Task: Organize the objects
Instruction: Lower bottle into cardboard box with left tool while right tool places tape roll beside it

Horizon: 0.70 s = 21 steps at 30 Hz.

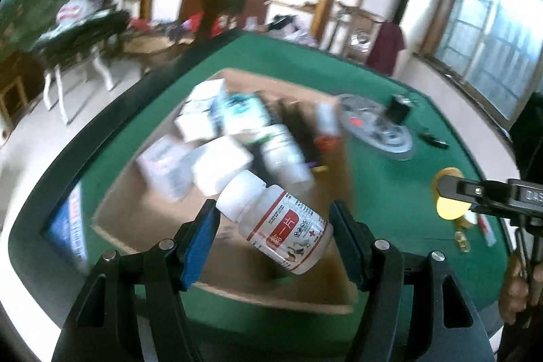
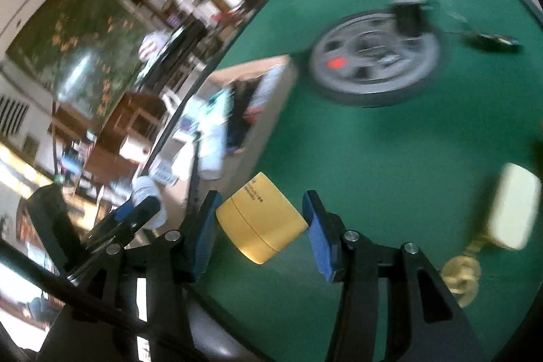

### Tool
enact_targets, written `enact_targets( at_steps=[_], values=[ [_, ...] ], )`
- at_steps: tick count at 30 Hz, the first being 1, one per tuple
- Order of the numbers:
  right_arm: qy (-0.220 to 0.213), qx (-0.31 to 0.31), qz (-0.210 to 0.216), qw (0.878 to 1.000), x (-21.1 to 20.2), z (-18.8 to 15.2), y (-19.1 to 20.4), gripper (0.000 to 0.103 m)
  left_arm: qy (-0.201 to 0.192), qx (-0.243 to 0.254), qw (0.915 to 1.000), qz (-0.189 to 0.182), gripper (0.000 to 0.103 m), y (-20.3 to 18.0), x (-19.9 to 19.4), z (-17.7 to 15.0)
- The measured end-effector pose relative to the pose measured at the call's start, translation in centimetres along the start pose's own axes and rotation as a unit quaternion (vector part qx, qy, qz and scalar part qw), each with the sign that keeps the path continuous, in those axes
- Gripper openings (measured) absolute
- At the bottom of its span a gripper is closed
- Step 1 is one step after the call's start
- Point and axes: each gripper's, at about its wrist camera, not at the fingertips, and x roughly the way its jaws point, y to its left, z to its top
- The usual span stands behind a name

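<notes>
My left gripper point(image 1: 273, 236) is shut on a white medicine bottle point(image 1: 275, 219) with a red label. The bottle lies tilted between the blue pads, above a shallow cardboard box point(image 1: 135, 219) that holds several white medicine packs and bottles. My right gripper point(image 2: 261, 226) is shut on a round yellow jar point(image 2: 261, 223), held above the green table point(image 2: 390, 158). In the left wrist view the right gripper point(image 1: 454, 192) with the yellow jar point(image 1: 449, 206) hangs at the right. In the right wrist view the left gripper point(image 2: 135, 212) and its bottle point(image 2: 146, 189) show at the lower left.
A grey wheel-shaped disc point(image 2: 373, 56) with a small black cylinder point(image 2: 407, 12) lies at the far side of the table. A white pack point(image 2: 512, 209) and a gold trinket point(image 2: 461, 273) lie at the right. The table's dark rim point(image 1: 101, 131) runs along the left.
</notes>
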Motion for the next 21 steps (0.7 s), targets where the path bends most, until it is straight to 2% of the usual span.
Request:
enact_targets(
  at_steps=[5,11,18,21],
  values=[
    [0.04,-0.045,-0.005,0.998,5.4,0.3,4.9,0.048,0.025,-0.023,0.9993,0.018,0.06,3.0,1.9,-1.1],
    [0.069,-0.086,-0.035,0.993,10.2,0.2,7.8,0.048,0.012,0.0,0.9989,0.045,0.061,3.6,2.9,-0.8],
    [0.073,-0.121,-0.087,0.986,12.3,-0.2,8.9,0.048,0.001,0.017,0.9987,0.049,0.061,4.1,3.3,-0.7],
    [0.071,-0.119,-0.091,0.986,12.3,-0.1,9.0,0.049,0.006,0.011,0.9992,0.037,0.061,4.3,3.2,-0.6]
  ],
)
